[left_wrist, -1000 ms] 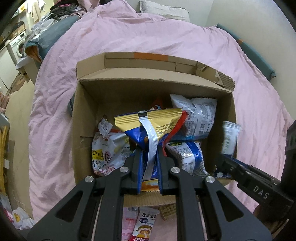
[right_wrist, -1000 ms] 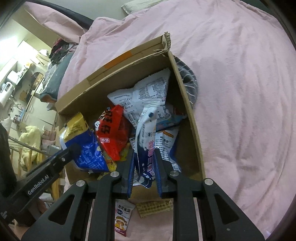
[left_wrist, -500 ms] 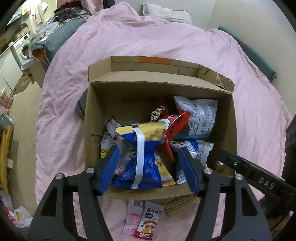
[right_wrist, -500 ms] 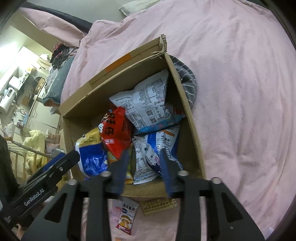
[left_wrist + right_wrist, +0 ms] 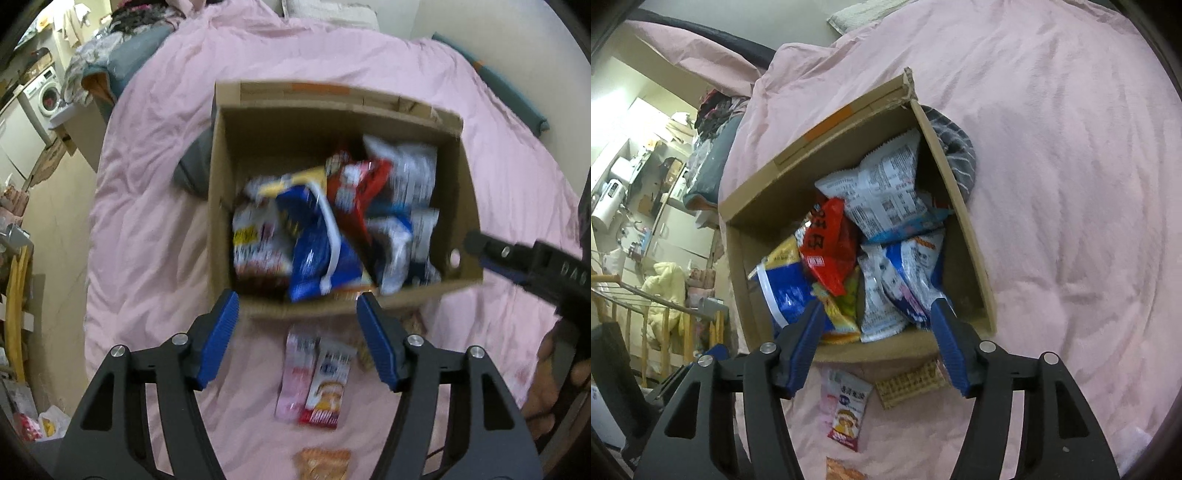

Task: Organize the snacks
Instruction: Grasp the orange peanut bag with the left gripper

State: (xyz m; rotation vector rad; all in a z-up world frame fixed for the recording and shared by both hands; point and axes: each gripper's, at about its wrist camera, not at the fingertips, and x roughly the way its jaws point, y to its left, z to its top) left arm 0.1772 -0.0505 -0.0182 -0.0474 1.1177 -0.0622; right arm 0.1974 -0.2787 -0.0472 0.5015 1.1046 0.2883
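- Your left gripper has its fingers wide and empty, near the cardboard box's near edge.
- Your right gripper fingers are opening, empty, above the boxed snack bags.

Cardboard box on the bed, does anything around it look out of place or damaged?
Yes. Several small snack packets and a wafer pack lie on the pink bedspread just outside the cardboard box, not inside with the other bags. The box's far corner looks torn and frayed.
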